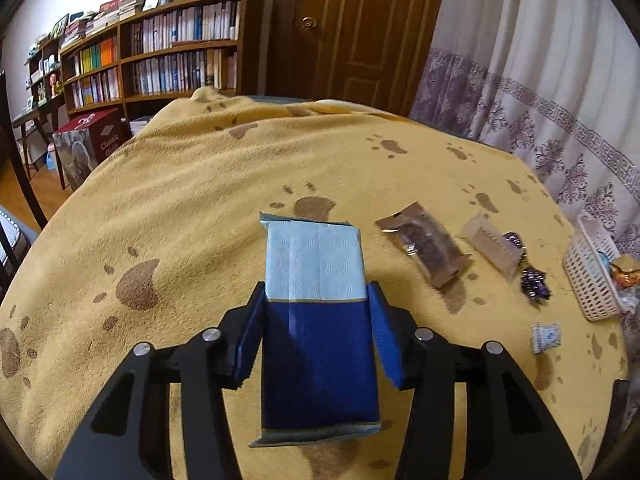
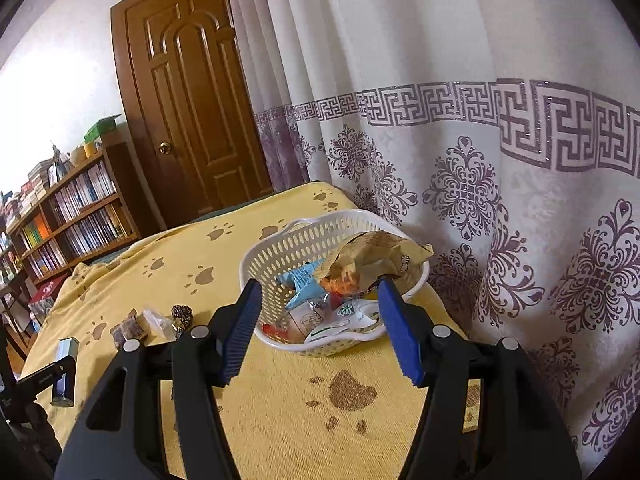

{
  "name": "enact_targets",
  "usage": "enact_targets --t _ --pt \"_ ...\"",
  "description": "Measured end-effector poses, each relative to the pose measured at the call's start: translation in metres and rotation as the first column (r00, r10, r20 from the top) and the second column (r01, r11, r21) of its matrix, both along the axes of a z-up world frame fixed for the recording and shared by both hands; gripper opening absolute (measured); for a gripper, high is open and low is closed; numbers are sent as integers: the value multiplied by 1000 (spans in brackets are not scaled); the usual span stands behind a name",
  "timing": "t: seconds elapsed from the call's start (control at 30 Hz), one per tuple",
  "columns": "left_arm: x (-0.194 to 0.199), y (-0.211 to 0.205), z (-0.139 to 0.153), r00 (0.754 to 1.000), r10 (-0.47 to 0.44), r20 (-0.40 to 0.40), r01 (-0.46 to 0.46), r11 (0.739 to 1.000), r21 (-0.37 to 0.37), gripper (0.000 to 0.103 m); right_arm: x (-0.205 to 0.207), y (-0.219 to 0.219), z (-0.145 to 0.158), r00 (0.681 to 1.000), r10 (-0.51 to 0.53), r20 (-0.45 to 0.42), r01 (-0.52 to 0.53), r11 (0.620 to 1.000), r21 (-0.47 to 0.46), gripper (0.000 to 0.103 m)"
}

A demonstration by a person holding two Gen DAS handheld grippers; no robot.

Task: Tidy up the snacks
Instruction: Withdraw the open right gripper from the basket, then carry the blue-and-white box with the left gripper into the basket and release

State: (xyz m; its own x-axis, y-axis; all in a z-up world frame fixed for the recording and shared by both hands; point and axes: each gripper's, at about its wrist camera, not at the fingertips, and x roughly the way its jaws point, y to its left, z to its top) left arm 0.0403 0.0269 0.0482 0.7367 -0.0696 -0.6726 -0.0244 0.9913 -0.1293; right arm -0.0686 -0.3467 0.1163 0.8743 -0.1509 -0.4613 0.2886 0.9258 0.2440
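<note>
In the left wrist view, the white perforated plastic basket (image 1: 591, 276) is cut off by the right edge, its contents barely visible. The small dark purple foil-wrapped sweets (image 1: 534, 282) are too blurred to identify. In the right wrist view, the tan crinkled snack bag (image 2: 372, 258) hides the basket's far side, and print on the wrappers is illegible.

Blanket (image 1: 200, 200) on the surface is mustard yellow w/ brown paw prints. The packet (image 1: 318, 320) is two-tone — pale blue w/ faint ring pattern on top, navy below. Basket (image 2: 296, 248) is cream-white, perforated; bags inside are tan, light blue, white w/ green. Curtain (image 2: 500, 140) is white w/ purple key-pattern band and floral medallions. Door (image 2: 188, 112) is reddish-brown wood. Both sets of jaws are blue-padded on black.
</note>
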Motion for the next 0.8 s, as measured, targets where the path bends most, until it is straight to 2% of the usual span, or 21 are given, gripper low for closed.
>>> enact_targets --t 0.23,0.43,0.63,0.8 --pt "-5 -31 22 997 -67 26 67 998 -1 50 -11 -15 -5 1000 -11 11 11 999 37 63" --pt "1 -73 40 989 -145 43 144 989 13 50 -17 -30 -13 1000 -17 20 15 997 79 63" --pt "12 -124 51 972 -230 47 229 973 25 50 -20 -33 -23 1000 -4 15 2 996 89 63" --pt "23 -172 58 949 -312 46 312 950 19 50 -23 -29 -30 1000 27 12 -28 995 93 63"
